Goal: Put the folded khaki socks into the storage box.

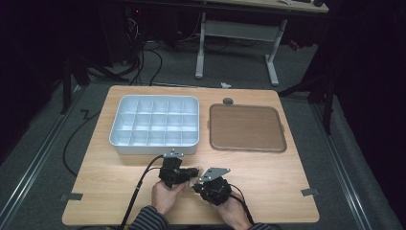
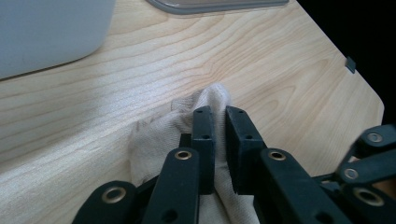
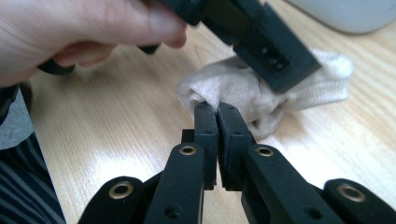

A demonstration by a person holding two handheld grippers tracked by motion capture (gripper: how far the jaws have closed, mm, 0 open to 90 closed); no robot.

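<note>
Light wood desk (image 1: 268, 187) on grey carpet (dark room, another desk behind). The beige cloth (image 3: 243, 88) sits at the near edge, below the white divided tray (image 1: 154, 123) and brown tray (image 1: 246, 128). Left tongs (image 2: 219, 114) and right tongs (image 3: 215, 109) both pinch it.

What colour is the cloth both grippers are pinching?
Cream cloth; the right gripper view shows it best.

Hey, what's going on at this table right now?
A person is working a small beige cloth with a claw in each hand at the near edge of the wooden table. The left claw is shut on the cloth, and the right claw pinches its other end. The white compartment tray and the brown tray sit farther back.
</note>
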